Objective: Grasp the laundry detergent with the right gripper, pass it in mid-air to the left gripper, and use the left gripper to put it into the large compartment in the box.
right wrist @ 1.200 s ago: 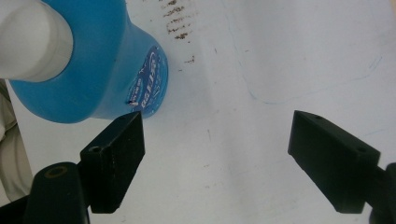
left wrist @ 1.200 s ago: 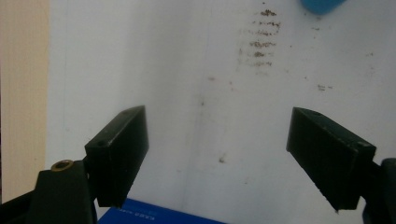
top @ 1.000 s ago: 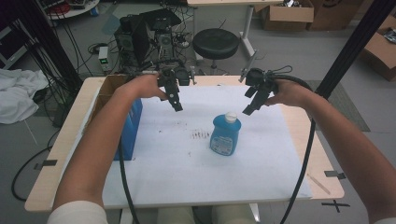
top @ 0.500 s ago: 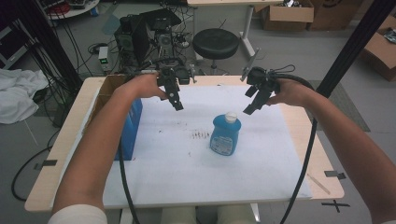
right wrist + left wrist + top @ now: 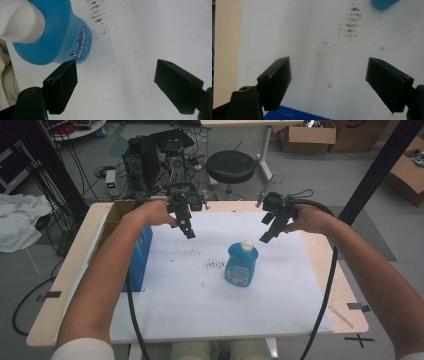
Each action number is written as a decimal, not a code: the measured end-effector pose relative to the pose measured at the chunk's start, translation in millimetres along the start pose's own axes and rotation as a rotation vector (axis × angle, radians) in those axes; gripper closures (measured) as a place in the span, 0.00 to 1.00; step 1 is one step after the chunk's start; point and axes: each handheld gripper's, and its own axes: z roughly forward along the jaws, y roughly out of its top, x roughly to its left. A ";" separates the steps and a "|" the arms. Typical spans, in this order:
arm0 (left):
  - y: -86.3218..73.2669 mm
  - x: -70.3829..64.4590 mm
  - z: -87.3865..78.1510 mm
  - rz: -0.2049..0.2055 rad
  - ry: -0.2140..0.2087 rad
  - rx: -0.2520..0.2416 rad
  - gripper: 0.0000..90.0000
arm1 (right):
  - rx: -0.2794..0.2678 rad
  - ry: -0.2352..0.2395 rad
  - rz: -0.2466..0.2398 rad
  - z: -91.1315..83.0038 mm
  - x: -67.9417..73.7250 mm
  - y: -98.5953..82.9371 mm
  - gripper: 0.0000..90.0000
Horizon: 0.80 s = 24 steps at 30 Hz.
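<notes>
Hovering my right claw above the tabletop, jaws spread wide and empty, I note the blue soap bottle standing upright just below and toward the person's side of it. My left claw, also agape and empty, sits farther off. Right is nearer for the grasp.

A blue bottle with a white cap stands upright on the white sheet, its cap closed and a printed label on its front. It sits just right of the patch of dark smudges on that sheet, touching nothing else.
</notes>
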 end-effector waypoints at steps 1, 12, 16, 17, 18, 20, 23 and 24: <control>0.1 -0.5 0.5 0.001 0.002 0.003 0.23 | 0.000 -0.002 0.002 -0.1 0.3 0.0 0.20; -1.5 -1.8 -1.7 -0.010 0.012 0.003 0.23 | -0.015 -0.017 0.010 -6.9 3.8 -3.5 0.21; -2.3 -5.0 -2.5 -0.005 0.018 -0.001 0.23 | -0.032 -0.022 0.009 -10.6 6.0 -4.9 0.21; -3.1 -6.0 -2.3 -0.010 0.019 -0.001 0.23 | -0.038 -0.024 0.014 -11.5 6.4 -5.2 0.21; -3.6 -6.1 -2.2 -0.009 0.021 -0.002 0.23 | -0.040 -0.027 0.018 -12.5 6.9 -5.6 0.20; -4.9 -6.9 -2.1 -0.013 0.020 0.003 0.23 | -0.043 -0.031 0.019 -14.3 9.1 -6.8 0.20; -5.4 -6.9 -3.6 -0.013 0.022 0.001 0.23 | -0.047 -0.035 0.031 -17.3 13.2 -10.1 0.20; -5.4 -7.1 -3.8 -0.014 0.025 -0.004 0.23 | -0.052 -0.039 0.042 -18.0 14.5 -11.6 0.20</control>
